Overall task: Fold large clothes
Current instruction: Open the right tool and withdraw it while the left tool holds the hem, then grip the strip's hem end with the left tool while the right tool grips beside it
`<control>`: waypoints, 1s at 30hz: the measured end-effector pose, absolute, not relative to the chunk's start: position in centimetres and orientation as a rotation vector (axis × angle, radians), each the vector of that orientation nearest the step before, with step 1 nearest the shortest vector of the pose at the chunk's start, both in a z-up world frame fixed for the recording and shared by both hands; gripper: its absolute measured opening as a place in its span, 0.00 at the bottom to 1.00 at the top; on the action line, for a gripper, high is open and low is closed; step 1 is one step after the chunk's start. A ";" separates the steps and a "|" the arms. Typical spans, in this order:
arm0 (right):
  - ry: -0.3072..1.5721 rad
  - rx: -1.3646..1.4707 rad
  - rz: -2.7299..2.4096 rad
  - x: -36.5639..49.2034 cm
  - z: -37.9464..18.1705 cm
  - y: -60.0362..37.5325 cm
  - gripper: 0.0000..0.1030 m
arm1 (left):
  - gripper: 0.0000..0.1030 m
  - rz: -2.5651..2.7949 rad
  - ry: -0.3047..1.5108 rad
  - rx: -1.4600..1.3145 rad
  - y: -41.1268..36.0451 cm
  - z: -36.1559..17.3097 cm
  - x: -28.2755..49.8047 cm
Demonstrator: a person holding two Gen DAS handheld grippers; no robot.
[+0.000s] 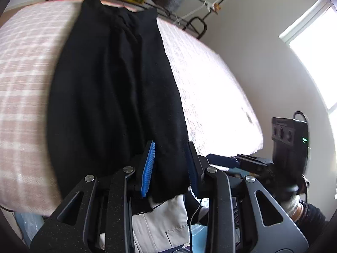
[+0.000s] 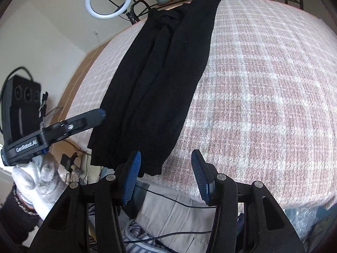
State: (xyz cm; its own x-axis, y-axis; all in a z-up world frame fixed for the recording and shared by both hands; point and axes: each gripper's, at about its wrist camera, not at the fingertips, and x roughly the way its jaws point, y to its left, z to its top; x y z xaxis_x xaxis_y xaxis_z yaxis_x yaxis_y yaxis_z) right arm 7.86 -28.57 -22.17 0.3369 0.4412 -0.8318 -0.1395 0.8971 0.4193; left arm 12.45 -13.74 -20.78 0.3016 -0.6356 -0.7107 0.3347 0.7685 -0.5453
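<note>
Black garment [image 1: 113,97]: one long dark piece, already narrowed into a strip, laid on the pink checked bed cover [image 1: 25,84]. We note its long axis runs straight away from both claws, far end bunched near the metal rack [image 1: 168,10] at the head of the bed, near end hanging a little over the edge closest to us.

Left gripper [image 1: 169,166]: jaws partly open, nothing clamped. The near hem lies directly ahead of and between its blue pads [image 1: 148,168], the cloth's right-hand edge passing just inside the right pad; we cannot tell whether either pad touches the fabric.

Right gripper [image 2: 166,177]: jaws partly open and empty. The strip's near corner sits just ahead of its left pad; the gap itself is over bare cover, so the garment lies ahead and to its left.

Nearer claw, in our judgement: the left, already lined up on the hem. We judge the coming fold to run along the long axis, near end carried towards the far end, with the right gripper needing to shift leftwards first.
</note>
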 end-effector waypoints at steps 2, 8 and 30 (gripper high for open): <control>1.171 0.285 0.382 7.8 -22.4 -28.8 0.47 | 0.29 -0.607 1.115 -0.268 -14.7 -21.5 13.0; 1.161 0.313 0.402 7.7 -22.4 -29.9 0.47 | 0.31 -0.540 1.165 -0.234 -15.1 -23.3 13.8; 1.217 0.350 0.477 8.8 -24.2 -26.9 0.06 | 0.05 -0.540 1.096 -0.161 -13.7 -21.7 12.7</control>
